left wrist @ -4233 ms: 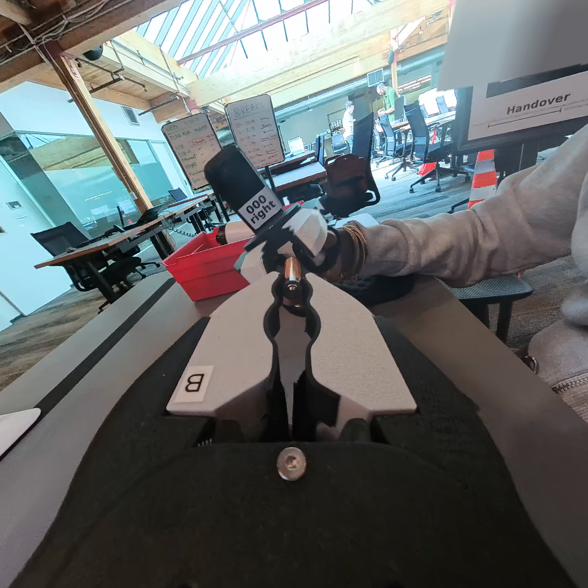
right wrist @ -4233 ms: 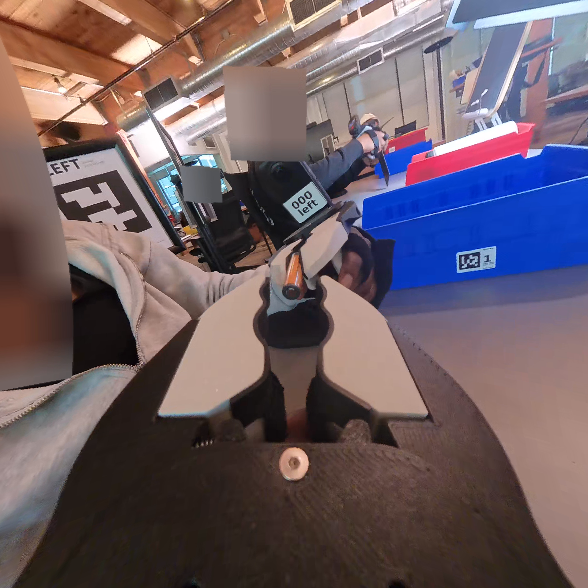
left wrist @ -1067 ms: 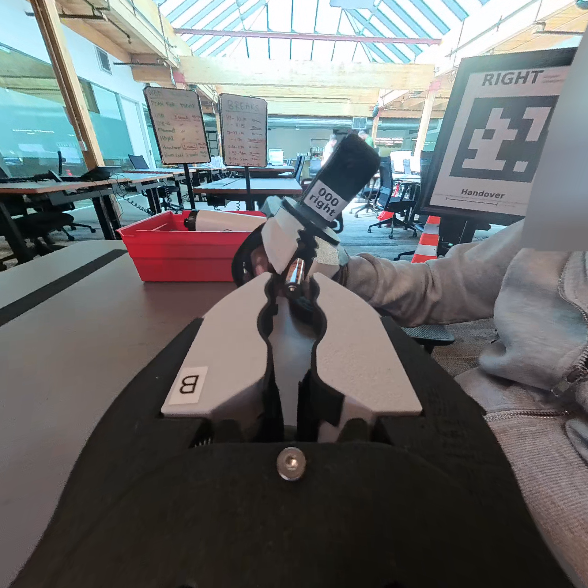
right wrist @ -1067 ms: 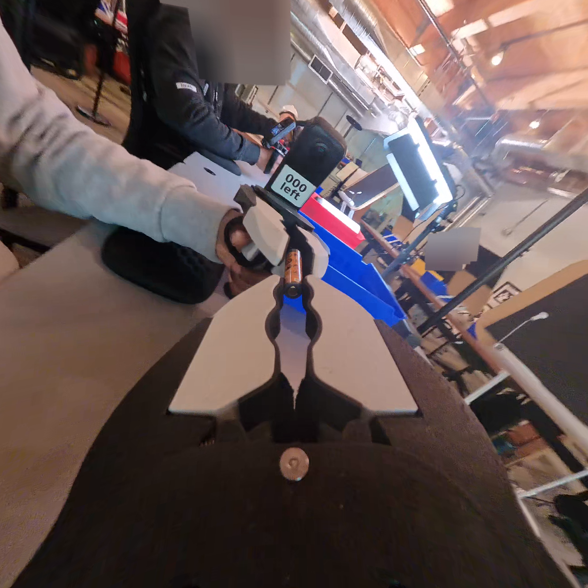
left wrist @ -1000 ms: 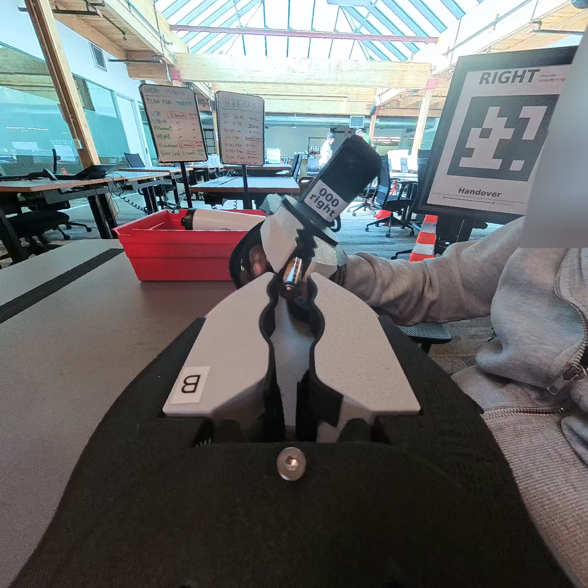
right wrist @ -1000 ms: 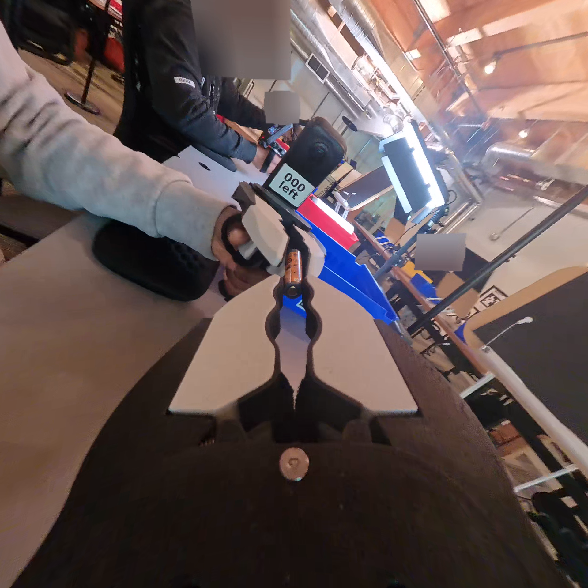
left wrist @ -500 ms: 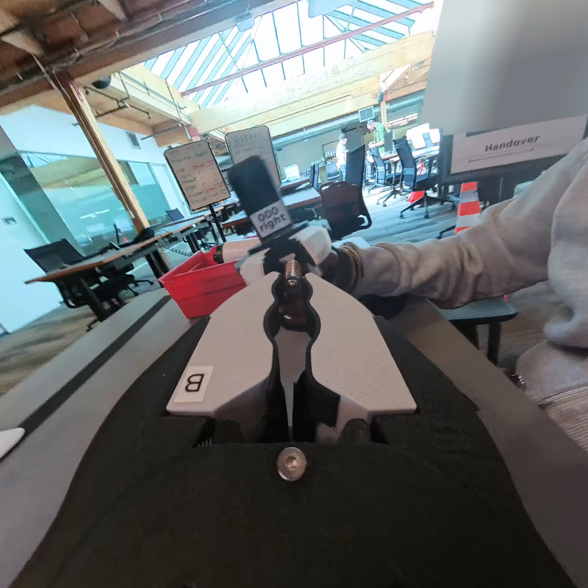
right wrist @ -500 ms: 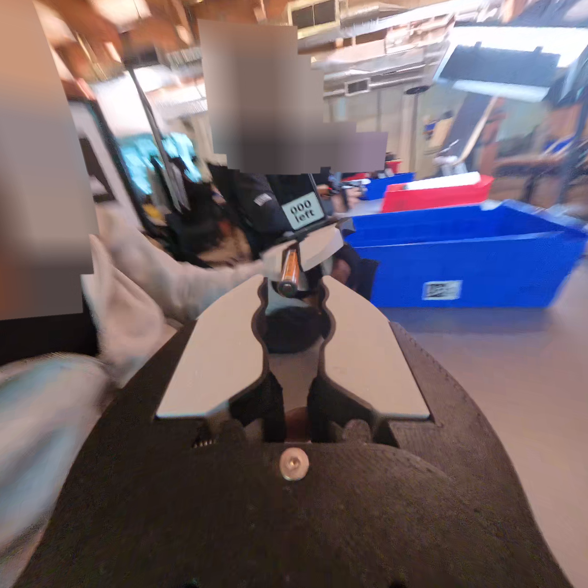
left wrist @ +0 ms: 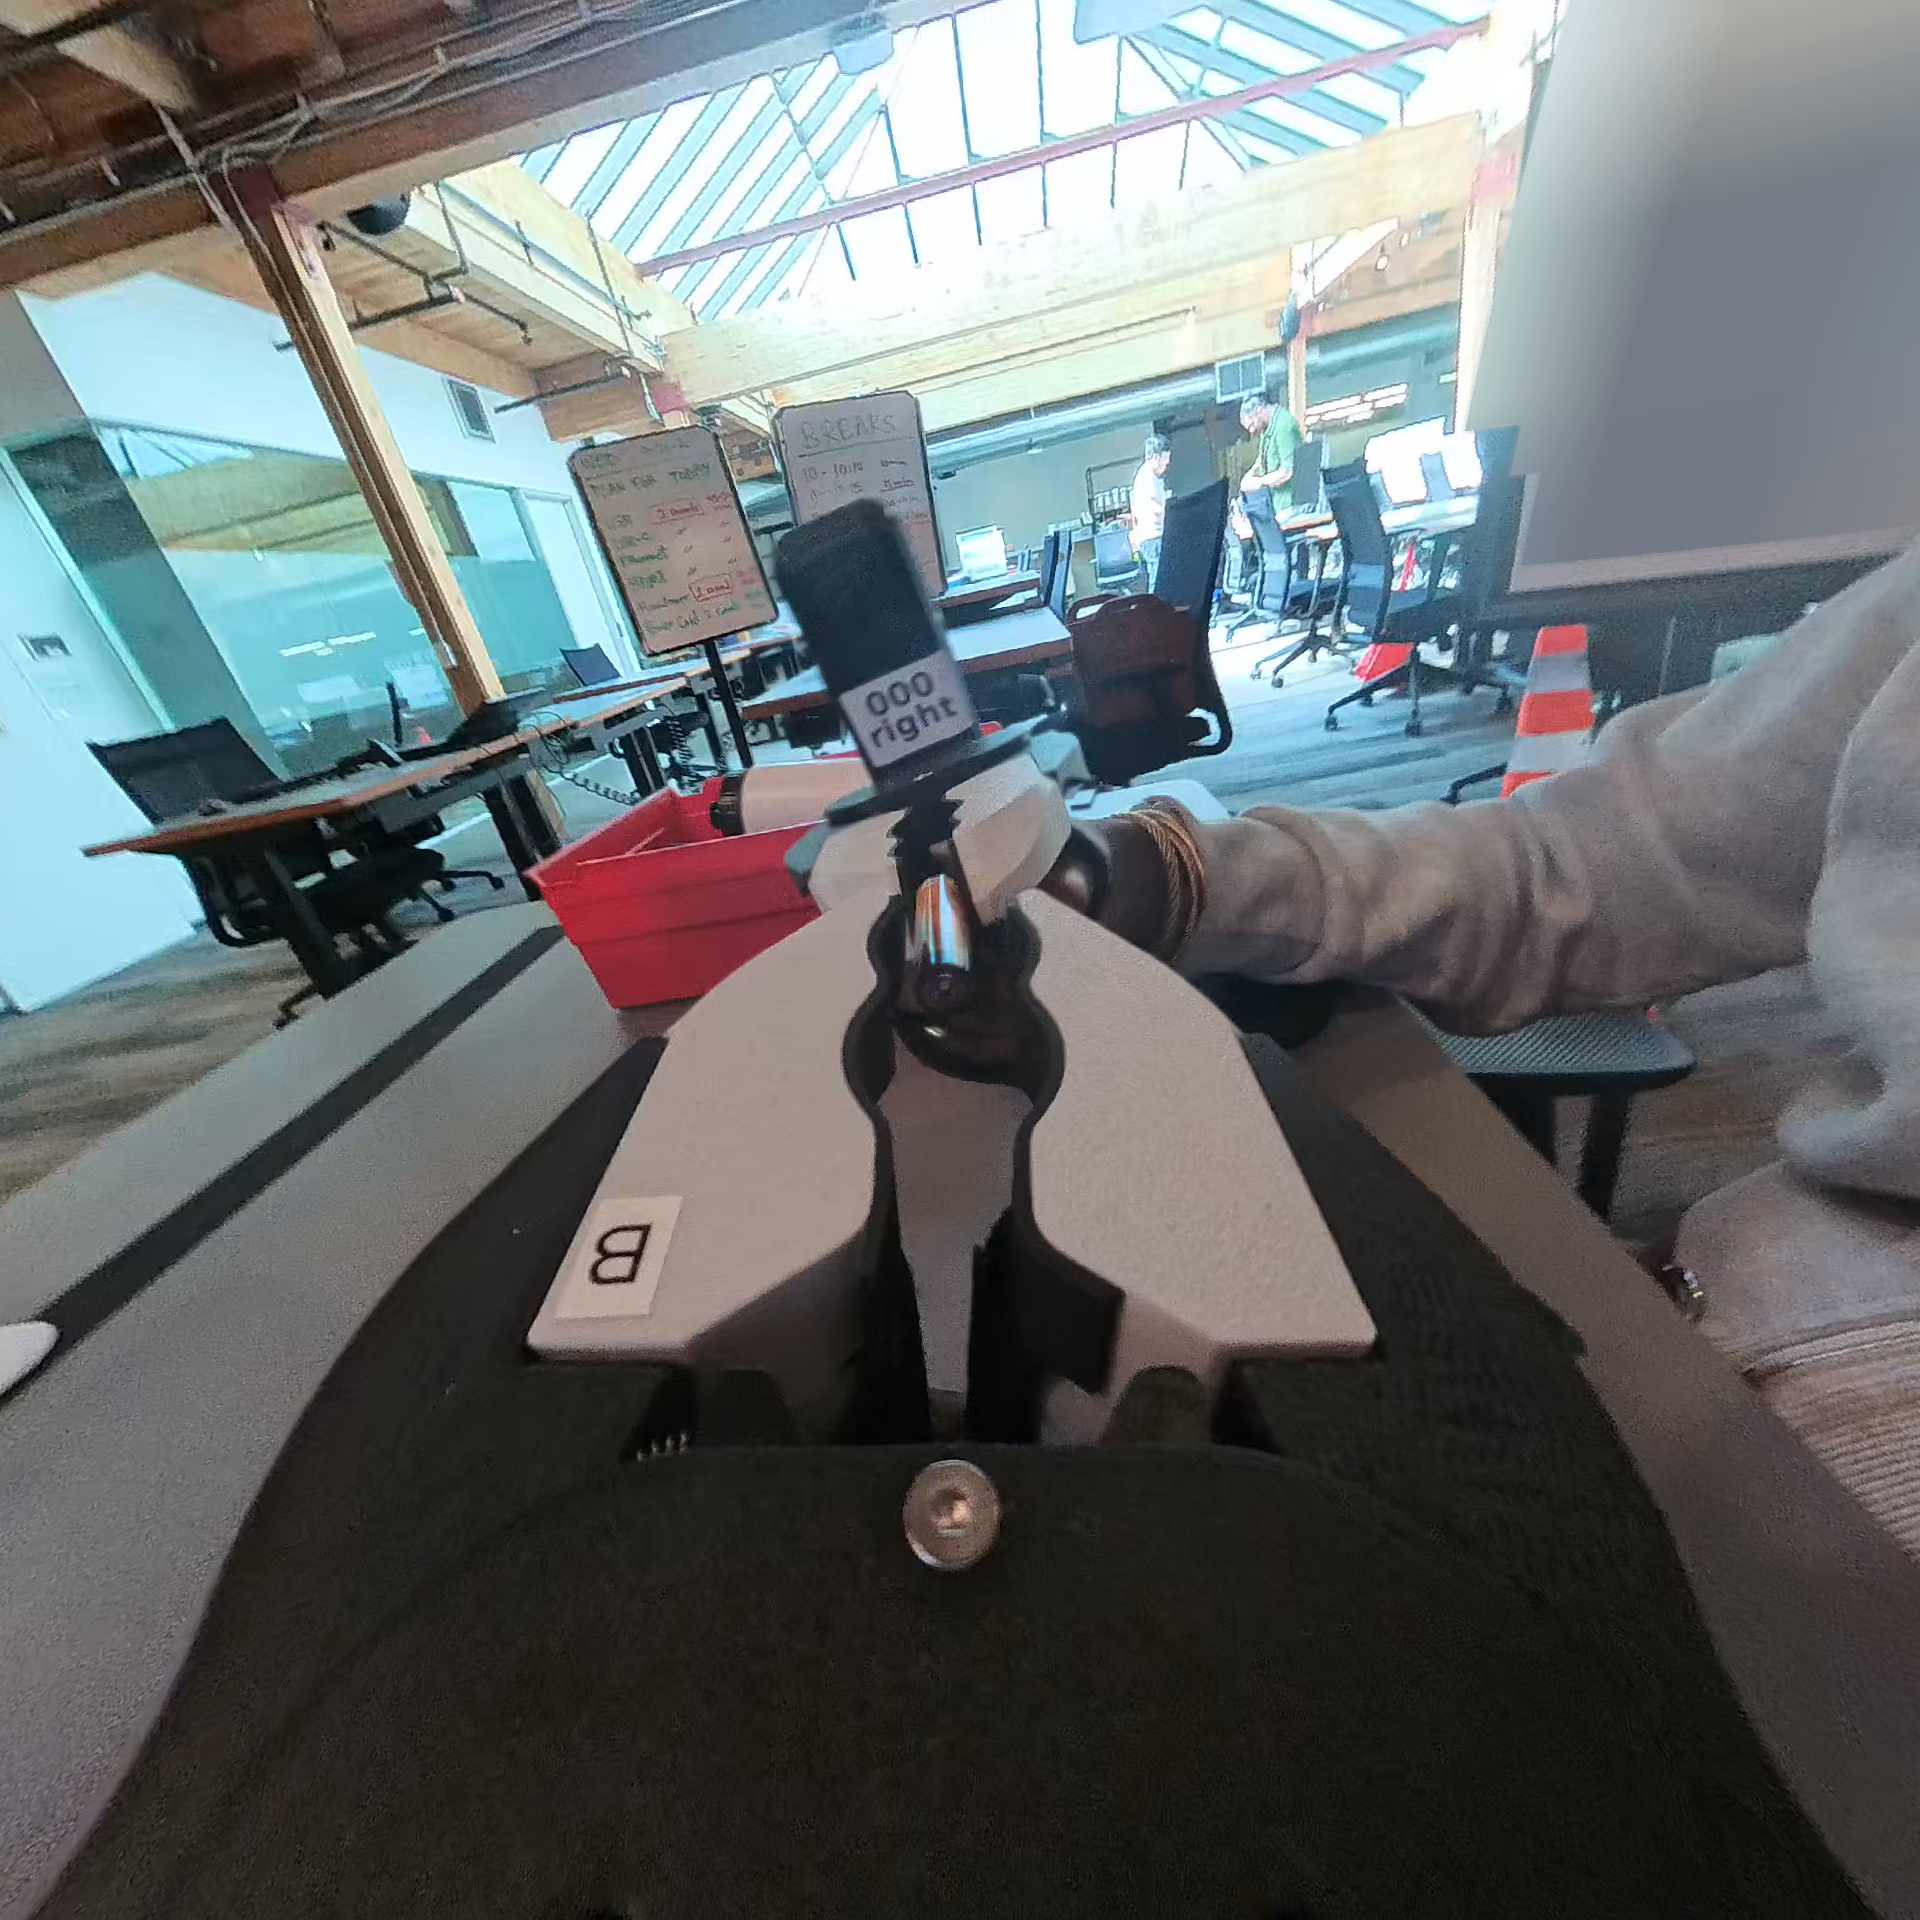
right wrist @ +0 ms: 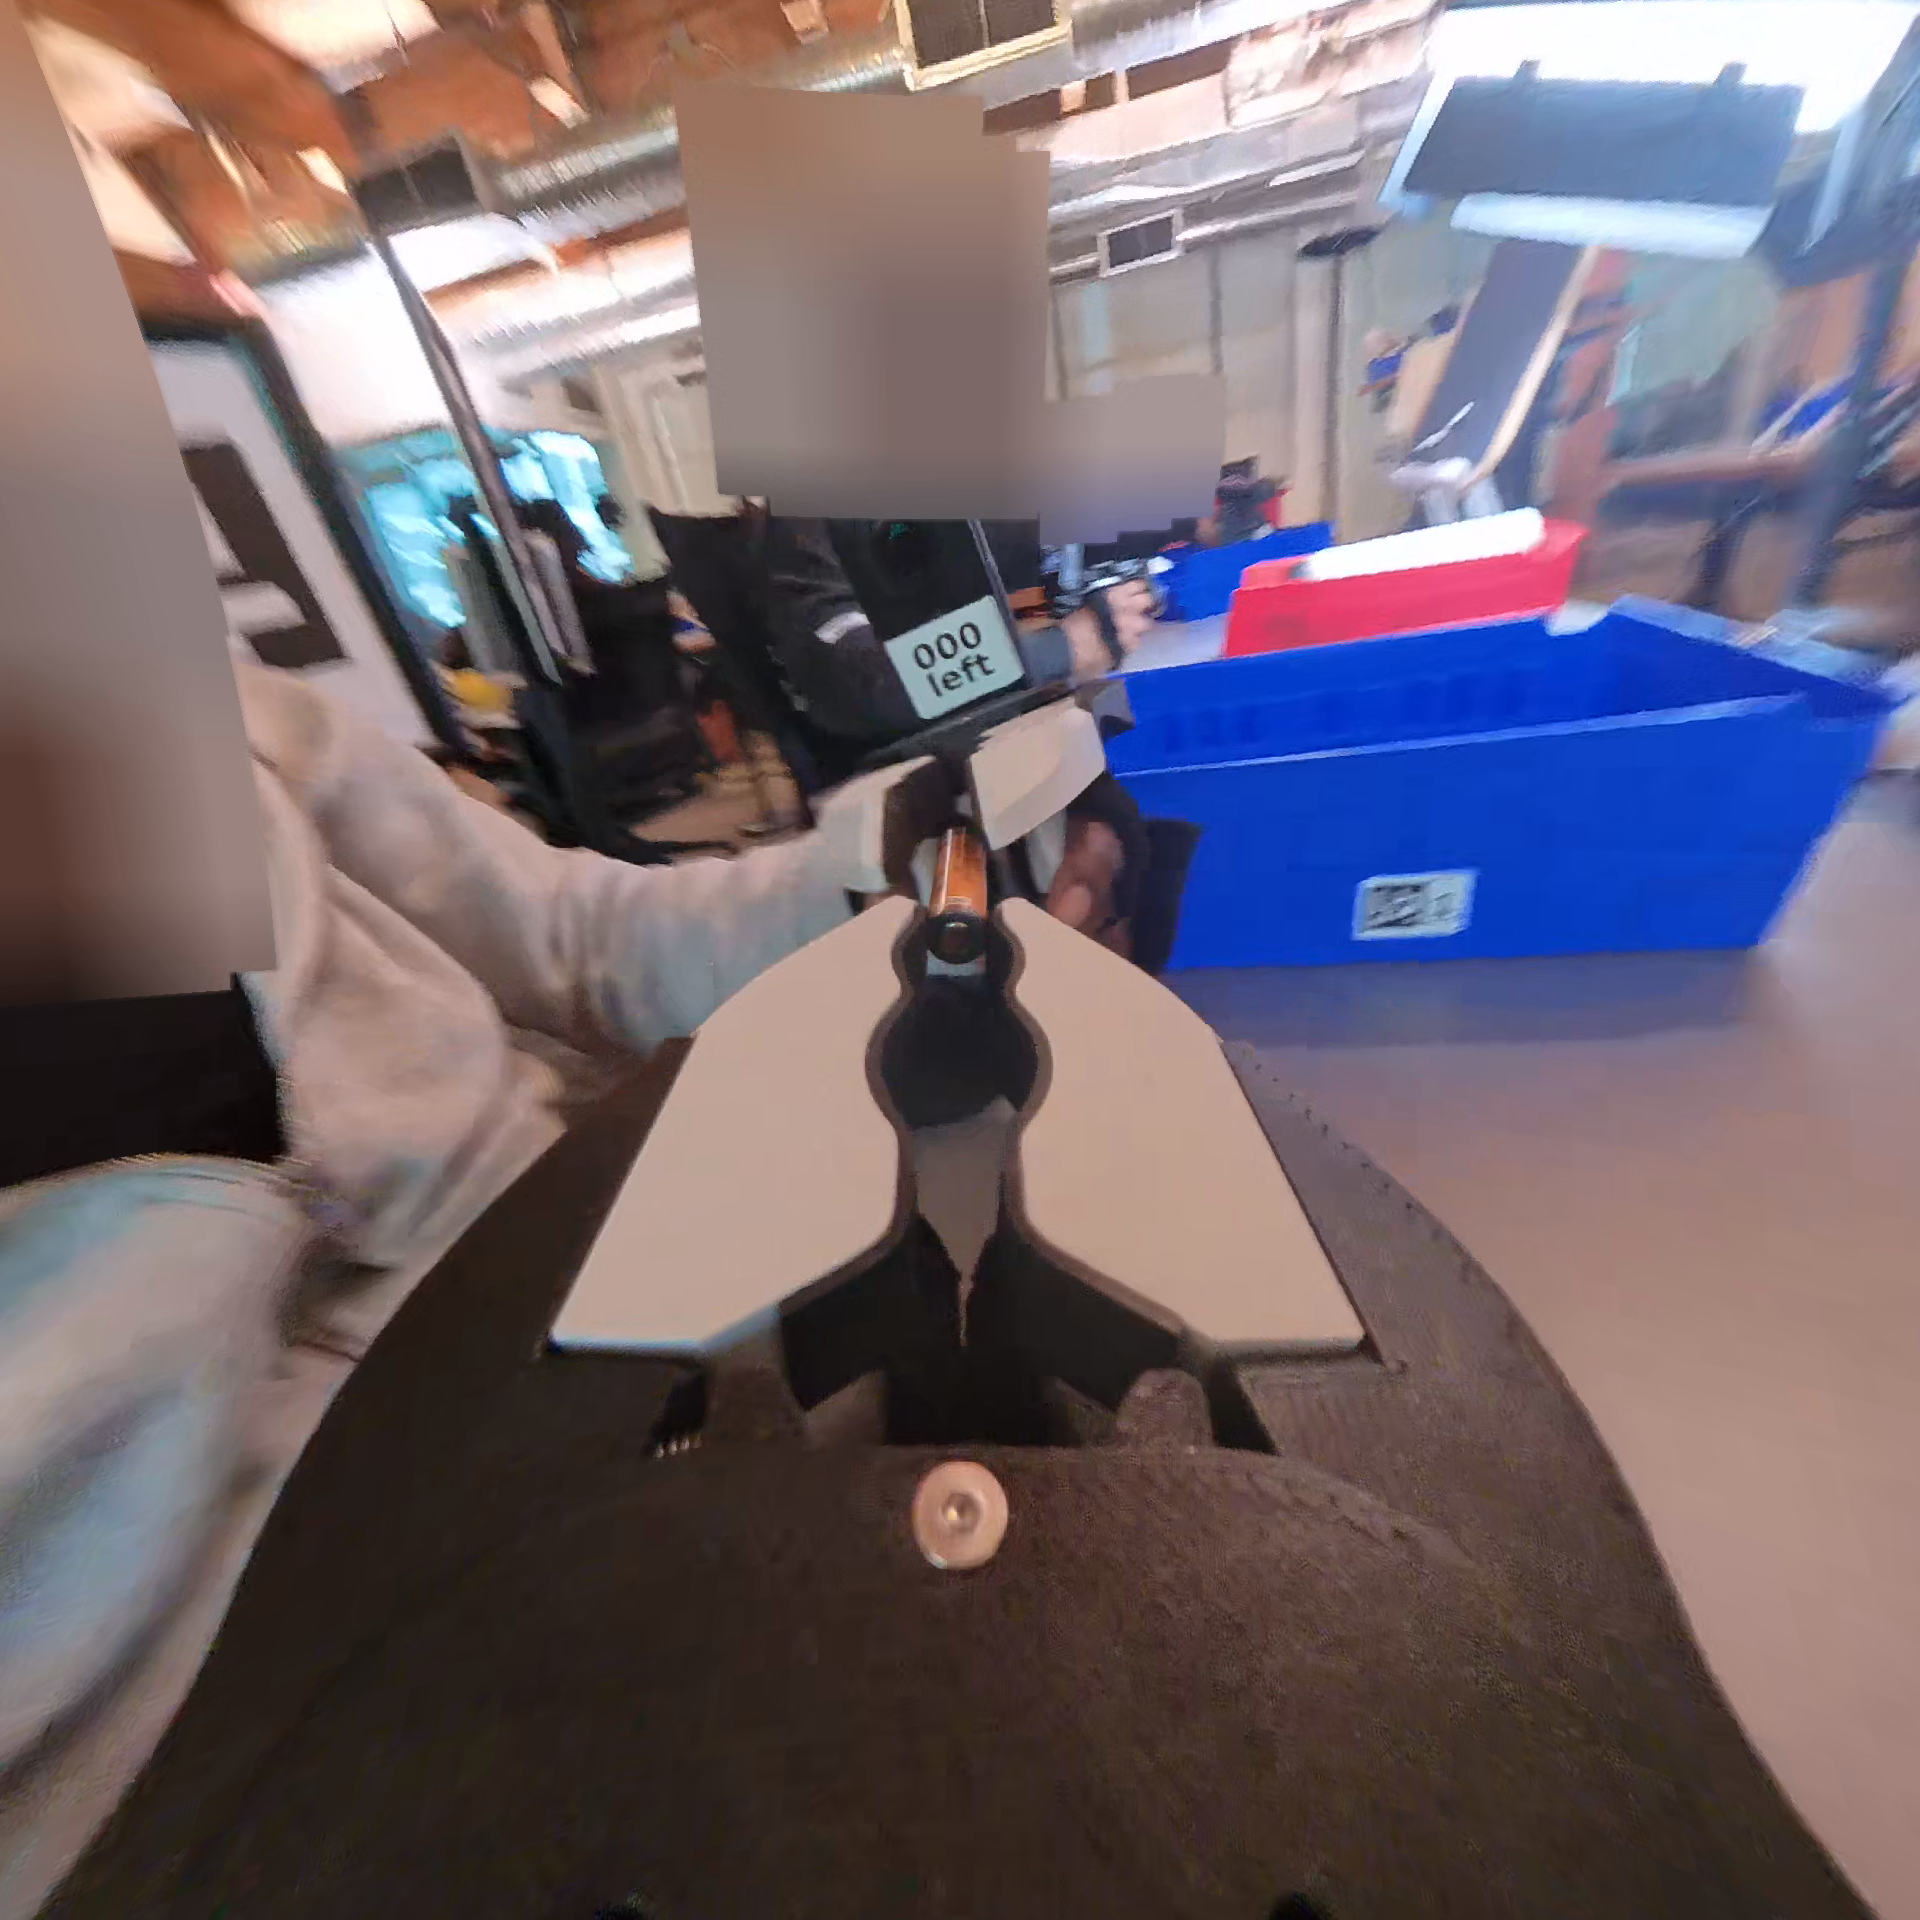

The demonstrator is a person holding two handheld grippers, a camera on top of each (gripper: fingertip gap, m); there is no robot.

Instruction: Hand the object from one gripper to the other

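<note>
Left tool (left wrist: 948, 935): jaws drawn in to a narrow gap, tips closed on the near end of a small battery (left wrist: 938, 920), which had a metal cap and an orange-copper body and sat in the outermost notch between the fingers. Right tool (right wrist: 958, 925): jaws nearly together, inner edges meeting in a thin V at the base, tips pinching the opposite end of the same battery. The two tools faced each other nose to nose. The battery bridged them in the air above the table (left wrist: 312, 1091) and touched nothing else. The right wrist view was motion-blurred, so the exact seating at that end was not readable. A grey sleeve (left wrist: 1507, 894) ran in from the right behind the right tool. A red bin (left wrist: 675, 914) stood on the table beyond the tools, and a blue bin (right wrist: 1507, 831) stood on the far side in the right wrist view. Two whiteboards (left wrist: 675, 540) and office desks were well behind. Progress, as judged: the handover was at its midpoint, with both tools on the battery at once. Giver and receiver could not be told from this moment alone. Remaining: one tool opens and backs straight off along the battery's axis while the other keeps its grip. Risk: a short, smooth cylinder held only by its end could pivot or slip on release.
</note>
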